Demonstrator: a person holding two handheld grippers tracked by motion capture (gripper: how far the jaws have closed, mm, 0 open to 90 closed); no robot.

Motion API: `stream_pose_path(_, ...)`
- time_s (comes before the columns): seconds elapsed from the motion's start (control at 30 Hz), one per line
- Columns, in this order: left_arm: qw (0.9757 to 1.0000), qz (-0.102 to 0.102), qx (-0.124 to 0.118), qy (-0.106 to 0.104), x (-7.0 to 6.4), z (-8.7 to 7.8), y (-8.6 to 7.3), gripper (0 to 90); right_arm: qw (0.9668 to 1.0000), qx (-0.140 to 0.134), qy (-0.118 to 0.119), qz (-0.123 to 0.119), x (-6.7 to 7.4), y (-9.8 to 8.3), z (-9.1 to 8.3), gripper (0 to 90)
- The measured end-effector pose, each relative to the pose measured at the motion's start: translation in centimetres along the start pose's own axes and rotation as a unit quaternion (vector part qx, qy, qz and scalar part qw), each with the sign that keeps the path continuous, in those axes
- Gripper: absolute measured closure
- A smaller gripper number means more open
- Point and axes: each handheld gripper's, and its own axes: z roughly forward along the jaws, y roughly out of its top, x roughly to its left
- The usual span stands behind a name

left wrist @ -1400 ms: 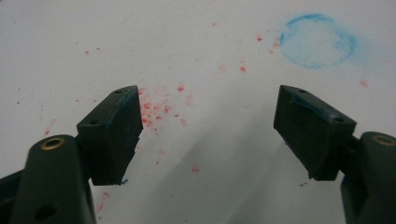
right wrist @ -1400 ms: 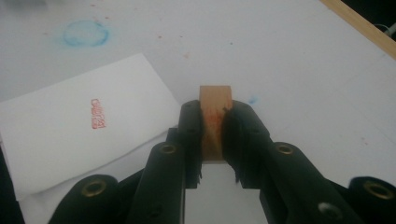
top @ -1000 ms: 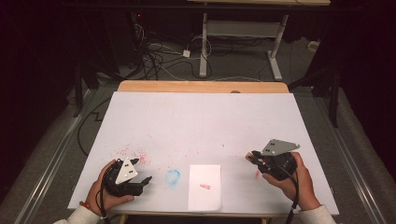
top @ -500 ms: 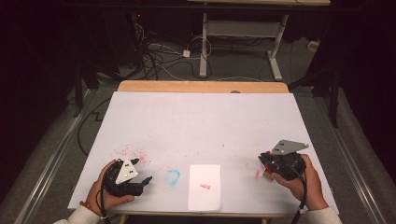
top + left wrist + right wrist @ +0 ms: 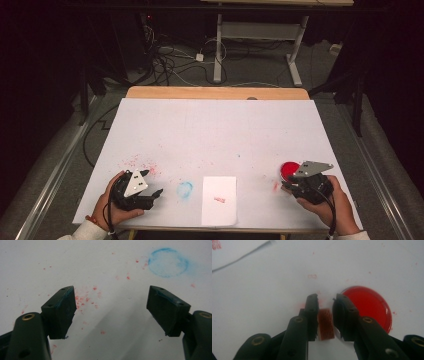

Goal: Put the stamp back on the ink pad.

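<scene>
- A small reddish-brown stamp block (image 5: 325,324) sits between the jaws of the right gripper (image 5: 325,315), touching the left pad; a thin gap shows at the other pad. The jaws have just been opening.
- Just beside that gripper lies the round red ink pad (image 5: 368,306), near the worktop's (image 5: 215,130) right front.
- A white paper sheet (image 5: 219,200) with a red mark lies well apart.
- The left gripper (image 5: 111,312) hangs wide apart over red specks, near a blue ring stain (image 5: 168,262).
</scene>
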Motion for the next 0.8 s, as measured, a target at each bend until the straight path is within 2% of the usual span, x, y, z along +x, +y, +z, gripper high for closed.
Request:
stream_pose_path(0.2, 1.0, 0.001, 0.001, -0.001, 0.0, 0.0, 0.1, 23.0, 0.9997, 0.026, 0.005, -0.002, 0.1, -0.9, 0.6, 67.8)
stream_pose_path(0.27, 1.0, 0.001, 0.001, -0.001, 0.0, 0.1, 0.1, 22.9, 0.9993, 0.035, 0.005, -0.008, 0.1, -1.1, 0.9, 69.9)
stream_pose_path(0.33, 1.0, 0.001, 0.001, -0.001, -0.1, 0.1, 0.1, 22.9, 0.999, 0.043, -0.003, -0.014, 0.2, -1.2, 1.1, 76.0)
stream_pose_path(0.4, 1.0, 0.001, 0.002, -0.001, 0.0, 0.1, 0.1, 22.9, 0.9989, 0.043, 0.003, -0.018, 0.2, -1.2, 1.0, 76.4)
stream_pose_path(0.47, 1.0, 0.002, 0.003, -0.001, 0.0, 0.1, 0.1, 23.0, 0.9989, 0.044, -0.002, -0.019, 0.2, -1.1, 0.9, 76.4)
stream_pose_path(0.57, 1.0, 0.002, 0.002, -0.001, 0.0, 0.1, 0.1, 23.0, 0.9996, 0.021, -0.009, -0.014, -0.1, -0.7, 0.2, 76.4)
stream_pose_path(0.7, 1.0, 0.001, 0.003, -0.002, 0.0, 0.1, 0.1, 22.9, 0.9985, -0.019, -0.048, 0.019, -1.3, -0.4, -0.7, 76.4)
stream_pose_path(0.8, 1.0, 0.002, 0.004, -0.002, 0.0, 0.1, 0.1, 23.0, 0.9975, -0.014, -0.06, 0.034, -2.2, -0.5, -0.3, 76.3)
